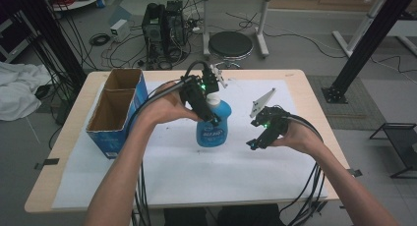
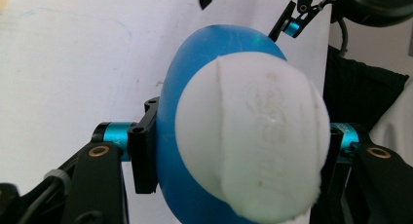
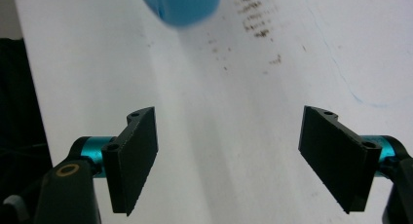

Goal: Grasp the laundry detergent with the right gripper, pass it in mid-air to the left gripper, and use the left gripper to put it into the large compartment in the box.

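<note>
Forearms reach in from the near edge, yours, over a white sheet [image 1: 162, 182] that covers most of the table [image 1: 64, 152]. At its left edge stands an open cardboard box [image 1: 116, 110], two compartments showing, nothing seen inside. Mid-sheet is the blue bottle [image 1: 213, 125] with its white cap [image 2: 253, 136]. Your left gripper [image 1: 201, 100] comes at it from above and pinches it just below the cap, one pad on each flank of the blue shoulder. Whether the base is on the sheet or just off it cannot be told from above. Your right gripper [image 1: 258, 140] hangs apart to the bottle's right, jaws spread over bare sheet with nothing between them, the bottle's blue edge [image 3: 180, 5] well ahead of them.

Risk lies in that high, narrow grip. The shoulder is rounded and probably slick, so a quick swing toward the box could let the bottle pivot or slide out between the pads. If liquid is inside, its weight would pull harder. Bringing the right gripper in carelessly could knock the body sideways.
</note>
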Motion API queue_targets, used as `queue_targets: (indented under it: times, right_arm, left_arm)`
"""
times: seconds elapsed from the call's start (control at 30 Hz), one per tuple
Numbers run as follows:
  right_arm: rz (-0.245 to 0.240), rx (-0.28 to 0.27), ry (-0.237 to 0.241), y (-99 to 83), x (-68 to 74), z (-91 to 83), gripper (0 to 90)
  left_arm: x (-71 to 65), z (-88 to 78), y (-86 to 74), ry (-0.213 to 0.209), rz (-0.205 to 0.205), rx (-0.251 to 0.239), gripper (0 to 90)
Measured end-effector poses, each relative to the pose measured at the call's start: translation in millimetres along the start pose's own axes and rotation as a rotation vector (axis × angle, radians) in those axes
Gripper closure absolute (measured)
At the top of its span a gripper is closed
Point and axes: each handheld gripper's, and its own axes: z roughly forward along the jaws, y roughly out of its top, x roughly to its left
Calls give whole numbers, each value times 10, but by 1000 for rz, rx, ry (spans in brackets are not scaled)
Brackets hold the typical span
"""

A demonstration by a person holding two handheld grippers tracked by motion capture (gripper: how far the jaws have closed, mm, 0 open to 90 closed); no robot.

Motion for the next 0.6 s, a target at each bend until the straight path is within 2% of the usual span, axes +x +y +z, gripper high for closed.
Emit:
queue_targets:
  times: [0.17,0.27,0.3,0.43,0.47,0.5,0.57,0.6]
  right_arm:
    - [36,34,-26,-64,-40,-17,215]
    - [43,58,-39,-103,-71,-33,214]
    - [48,62,-35,-115,-83,-39,214]
    - [69,72,-58,-157,-112,-81,214]
    - [92,77,-49,-167,-109,-92,214]
    - [102,74,-61,-175,-117,-107,214]
    - [82,83,-93,-200,-163,-141,215]
    - [92,89,-95,-211,-171,-156,214]
  left_arm:
    - [74,-282,-22,44,-55,-3,381]
    - [136,-443,-50,80,-120,-16,381]
    - [167,-511,-59,91,-129,4,381]
    - [269,-744,-111,147,-244,-5,382]
    - [298,-814,-129,155,-268,1,381]
    - [319,-869,-146,169,-300,-8,382]
    - [364,-989,-188,193,-350,-15,382]
    - [388,-1055,-213,206,-363,-9,382]
